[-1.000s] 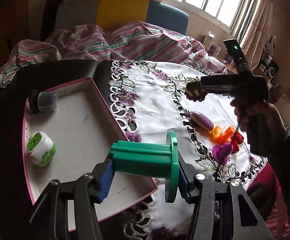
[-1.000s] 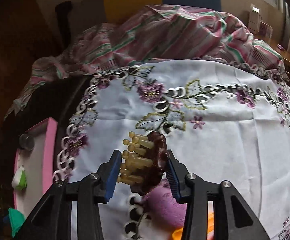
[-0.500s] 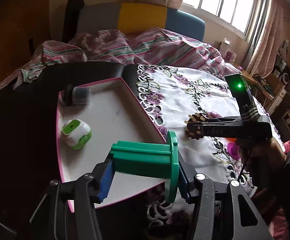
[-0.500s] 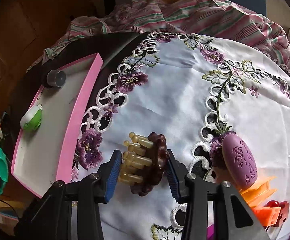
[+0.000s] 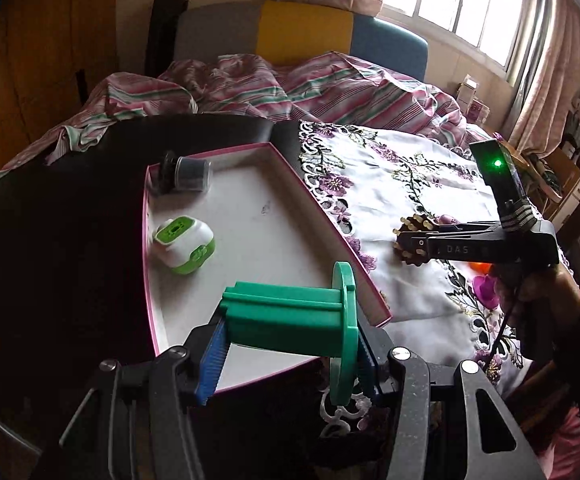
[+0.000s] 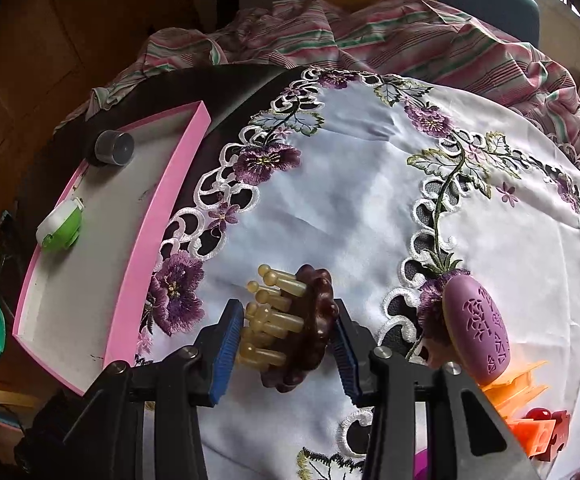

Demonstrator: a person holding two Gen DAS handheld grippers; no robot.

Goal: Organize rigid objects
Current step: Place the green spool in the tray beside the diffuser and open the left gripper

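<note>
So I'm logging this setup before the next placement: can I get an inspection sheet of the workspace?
Surface: dark table partly under embroidered white cloth.
Job's things: pink-rimmed tray holds grey capped jar, green-white case.
Clutter: purple oval piece, orange and red pieces on the cloth.
Grippers: left gripper shut on green spool; right gripper shut on brown pegged massager.
Cables: thin black cable by the right hand.
Surroundings: striped bedding, window.
</note>
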